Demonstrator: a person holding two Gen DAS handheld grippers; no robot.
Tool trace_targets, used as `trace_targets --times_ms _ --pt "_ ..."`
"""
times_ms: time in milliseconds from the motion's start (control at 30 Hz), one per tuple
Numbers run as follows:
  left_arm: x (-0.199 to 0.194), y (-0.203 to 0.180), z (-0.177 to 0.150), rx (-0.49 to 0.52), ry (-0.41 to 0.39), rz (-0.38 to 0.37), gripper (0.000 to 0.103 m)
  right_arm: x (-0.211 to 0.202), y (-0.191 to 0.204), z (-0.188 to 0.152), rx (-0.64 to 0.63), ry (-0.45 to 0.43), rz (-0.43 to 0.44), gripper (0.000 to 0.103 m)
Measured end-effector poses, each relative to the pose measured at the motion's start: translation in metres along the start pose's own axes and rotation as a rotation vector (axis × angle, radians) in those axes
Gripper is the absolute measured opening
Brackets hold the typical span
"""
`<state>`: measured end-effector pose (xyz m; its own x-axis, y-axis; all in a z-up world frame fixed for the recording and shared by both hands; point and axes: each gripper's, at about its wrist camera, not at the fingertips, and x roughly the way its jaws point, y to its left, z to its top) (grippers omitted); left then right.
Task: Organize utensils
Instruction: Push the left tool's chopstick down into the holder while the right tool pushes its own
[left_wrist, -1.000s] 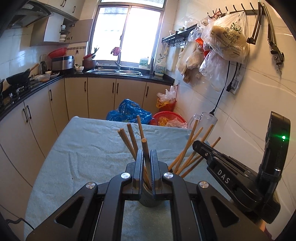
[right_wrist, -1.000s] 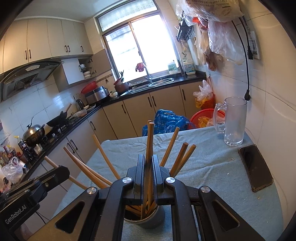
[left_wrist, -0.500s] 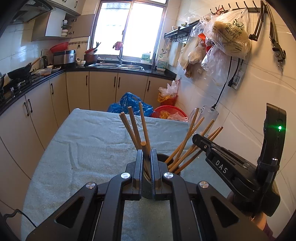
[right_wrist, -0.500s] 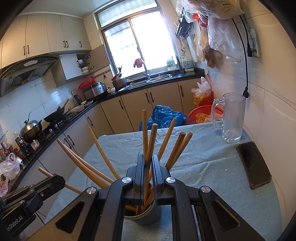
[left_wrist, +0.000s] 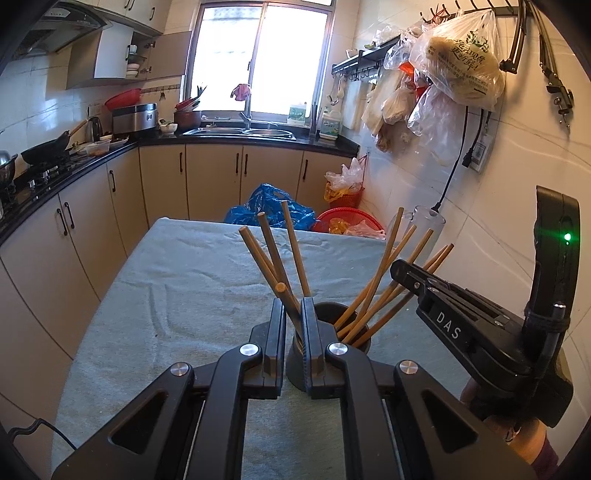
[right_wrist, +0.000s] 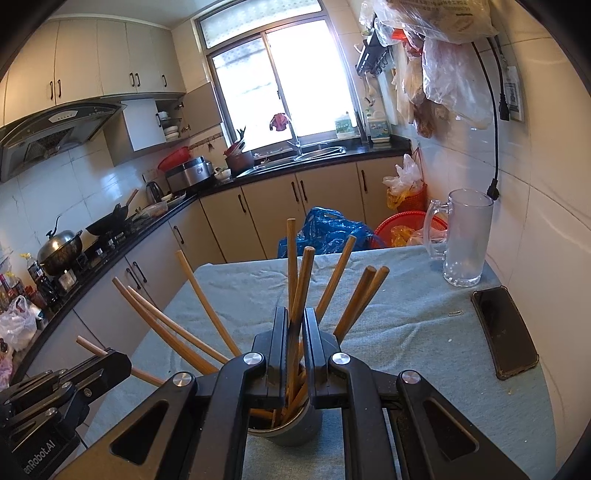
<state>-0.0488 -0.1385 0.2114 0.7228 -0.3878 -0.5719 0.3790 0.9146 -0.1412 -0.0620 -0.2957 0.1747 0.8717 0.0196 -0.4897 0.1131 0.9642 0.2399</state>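
A dark grey holder cup stands on the cloth-covered table with several wooden chopsticks fanned out of it. My left gripper is just above the cup, its jaws slightly apart with one chopstick loose between them, its lower end in the cup. In the right wrist view the cup sits below my right gripper, whose jaws also stand slightly apart around a chopstick that rests in the cup.
A glass mug and a black phone lie on the table's right side near the tiled wall. Kitchen cabinets, a sink counter and a stove line the left and far sides. A blue bag and a red basket sit on the floor beyond the table.
Both grippers' jaws have parted slightly and let their chopsticks drop lower into the cup. Both grippers have pulled back a little from the cup.
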Motion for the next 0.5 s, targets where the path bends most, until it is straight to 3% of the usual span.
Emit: trace_targets --times_ms 500 --pt "-0.0004 -0.0006 -0.0025 0.008 0.012 0.024 0.009 -0.0002 -0.0017 0.0009 0.003 0.014 -0.015 0.01"
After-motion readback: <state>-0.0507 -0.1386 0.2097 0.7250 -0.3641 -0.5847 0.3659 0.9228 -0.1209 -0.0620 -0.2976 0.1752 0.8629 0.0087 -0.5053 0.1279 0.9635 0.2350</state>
